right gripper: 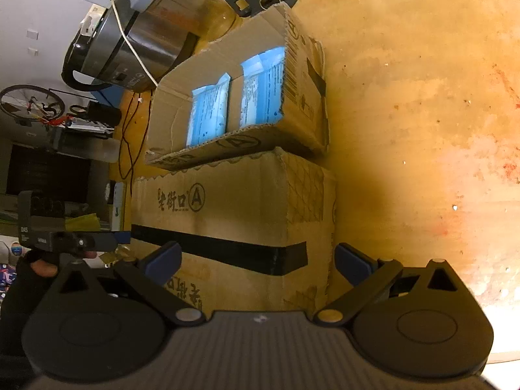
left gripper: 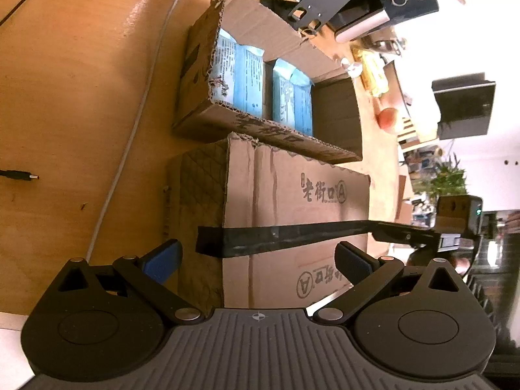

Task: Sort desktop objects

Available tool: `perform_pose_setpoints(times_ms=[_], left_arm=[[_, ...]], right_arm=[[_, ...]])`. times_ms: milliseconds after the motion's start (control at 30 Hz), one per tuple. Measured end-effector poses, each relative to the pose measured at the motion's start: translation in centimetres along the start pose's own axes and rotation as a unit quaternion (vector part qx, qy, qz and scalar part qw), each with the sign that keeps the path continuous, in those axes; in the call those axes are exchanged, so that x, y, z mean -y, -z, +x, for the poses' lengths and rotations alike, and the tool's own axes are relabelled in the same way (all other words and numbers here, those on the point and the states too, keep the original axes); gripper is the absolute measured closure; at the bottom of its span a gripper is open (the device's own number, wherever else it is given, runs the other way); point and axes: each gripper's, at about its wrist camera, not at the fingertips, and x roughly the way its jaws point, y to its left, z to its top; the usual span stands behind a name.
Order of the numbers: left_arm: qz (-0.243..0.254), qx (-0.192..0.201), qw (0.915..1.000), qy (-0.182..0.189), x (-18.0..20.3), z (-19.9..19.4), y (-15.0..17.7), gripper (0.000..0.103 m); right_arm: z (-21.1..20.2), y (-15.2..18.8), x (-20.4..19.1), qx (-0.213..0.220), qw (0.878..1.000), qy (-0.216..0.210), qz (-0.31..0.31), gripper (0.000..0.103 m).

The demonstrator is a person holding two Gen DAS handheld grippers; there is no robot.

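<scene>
the wooden desk (left gripper: 81, 81) carried two cartons. nearest sat the closed cardboard box (left gripper: 292, 201), sealed with black tape (left gripper: 276, 239); just beyond it, touching, lay the open cardboard box (left gripper: 260, 65) holding blue packets (left gripper: 240, 78). the closed box looked stiff, bulky and probably heavy, best gripped by opposite side walls. the packets seemed light and soft, easy to pinch at an edge. the left gripper (left gripper: 258, 261) and right gripper (right gripper: 258, 260) both had jaws apart, holding nothing.
</scene>
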Motion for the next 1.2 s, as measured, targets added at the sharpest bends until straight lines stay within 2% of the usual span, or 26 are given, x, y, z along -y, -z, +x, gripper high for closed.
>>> perform_pose_setpoints(times_ms=[133,200,233,267,300,333,367,400,467,767,1200], left_arm=[[-0.001,0.006,1.0000,-0.001,-0.4,-0.1,-0.2,0.002],[-0.001,0.008,1.0000,-0.001,-0.5,-0.2,-0.3,0.010],[-0.002,0.007,1.0000,-0.002,-0.6,-0.1,-0.4,0.022],[-0.002,0.006,1.0000,-0.004,-0.7,-0.1,-0.5,0.026],[0.000,0.005,1.0000,-0.005,-0.7,-0.1,-0.5,0.029],[0.001,0.004,1.0000,-0.006,-0.8,0.0,-0.6,0.033],[0.002,0.004,1.0000,-0.009,-0.8,0.0,-0.6,0.038],[0.004,0.004,0.9999,-0.013,-0.8,0.0,-0.6,0.041],[0.005,0.005,0.9998,-0.020,-0.9,-0.1,-0.6,0.052],[0.002,0.006,0.9995,-0.032,-0.7,-0.2,-0.1,0.052],[-0.013,0.013,0.9995,-0.025,-0.7,-0.6,1.8,0.052]], right_arm=[[0.1,-0.1,0.2,-0.001,1.000,-0.002,0.003,0.000],[0.0,-0.1,0.2,-0.001,1.000,-0.001,0.003,0.001],[0.0,-0.1,0.3,-0.001,1.000,0.001,0.004,0.006],[0.0,-0.2,0.3,-0.002,1.000,0.003,0.005,0.009],[-0.1,-0.2,0.5,-0.004,1.000,0.002,0.008,0.016],[-0.2,-0.2,0.6,-0.006,1.000,-0.002,0.011,0.028],[-0.2,-0.2,0.7,-0.008,1.000,-0.004,0.012,0.034],[-0.2,-0.1,0.7,-0.010,1.000,-0.005,0.011,0.047],[-0.3,-0.1,0.7,-0.009,1.000,-0.004,0.009,0.048],[-0.4,0.2,0.5,-0.010,1.000,-0.002,0.019,0.052],[-1.0,1.2,-0.3,-0.015,1.000,0.001,0.017,0.052]])
